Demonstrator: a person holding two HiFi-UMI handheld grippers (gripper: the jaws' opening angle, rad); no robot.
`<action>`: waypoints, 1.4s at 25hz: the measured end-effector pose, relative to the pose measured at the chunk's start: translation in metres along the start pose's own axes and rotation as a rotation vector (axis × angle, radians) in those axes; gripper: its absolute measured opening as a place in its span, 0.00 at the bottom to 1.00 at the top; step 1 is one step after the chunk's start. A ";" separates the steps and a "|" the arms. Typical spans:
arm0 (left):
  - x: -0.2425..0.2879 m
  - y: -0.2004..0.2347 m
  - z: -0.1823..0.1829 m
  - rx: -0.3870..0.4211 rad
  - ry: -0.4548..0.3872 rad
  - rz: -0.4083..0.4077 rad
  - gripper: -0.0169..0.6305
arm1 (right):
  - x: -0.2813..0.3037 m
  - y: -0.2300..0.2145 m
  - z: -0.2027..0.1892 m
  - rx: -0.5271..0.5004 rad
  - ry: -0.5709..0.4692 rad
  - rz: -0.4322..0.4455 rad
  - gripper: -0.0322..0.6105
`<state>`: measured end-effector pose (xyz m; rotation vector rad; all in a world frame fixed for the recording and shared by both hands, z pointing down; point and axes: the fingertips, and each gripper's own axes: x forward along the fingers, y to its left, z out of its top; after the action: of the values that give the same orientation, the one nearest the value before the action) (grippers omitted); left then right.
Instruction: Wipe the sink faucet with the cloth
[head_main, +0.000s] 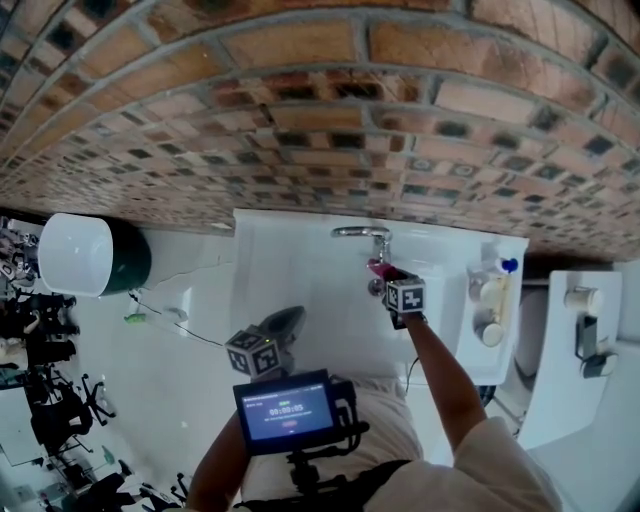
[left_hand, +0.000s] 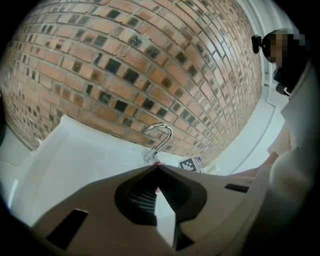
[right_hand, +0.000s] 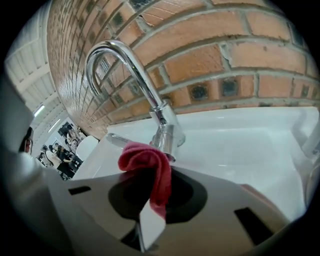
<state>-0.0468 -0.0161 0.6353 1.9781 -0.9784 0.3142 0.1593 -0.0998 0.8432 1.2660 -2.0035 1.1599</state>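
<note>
1. The right gripper (head_main: 385, 278) reaches up from 5 o'clock toward the back rim of the white sink (head_main: 300, 262); its jaws are clamped together on a red cloth (right_hand: 148, 161)
2. In the right gripper view the cloth bulges out over the jaw tips in a folded loop, and a strip of it hangs down into the gap between the pads
3. The cloth sits at the foot of the chrome faucet (right_hand: 131, 70), at about 7 o'clock of the base collar; it is just beside the metal, but whether it actually touches cannot be told
4. The faucet rises from its base, arches over toward 10 o'clock and stands against the brick wall (head_main: 320, 100)
5. The left gripper (left_hand: 156, 167) hangs lower over the basin, at 7 o'clock of the faucet and well apart from it; its jaws meet at the tips with nothing held between them
6. In the left gripper view the faucet shows just past the tips at 12 o'clock, with the right gripper's marker cube at 2 o'clock
7. Bottles (head_main: 490, 296) stand on the sink's ledge at 3 o'clock, and a small screen (head_main: 288, 410) is mounted in front of the person at 6 o'clock
</note>
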 end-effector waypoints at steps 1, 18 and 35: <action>0.001 0.000 -0.001 -0.004 -0.002 0.003 0.01 | 0.001 -0.002 0.000 -0.001 0.004 0.003 0.15; 0.005 -0.006 -0.010 -0.031 -0.023 0.033 0.01 | 0.000 -0.057 0.009 0.023 0.019 -0.107 0.15; 0.001 0.000 -0.011 -0.035 -0.022 0.028 0.01 | -0.015 -0.044 0.052 0.026 -0.104 0.118 0.15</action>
<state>-0.0450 -0.0080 0.6424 1.9407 -1.0199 0.2898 0.2066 -0.1466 0.8225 1.2590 -2.1708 1.1997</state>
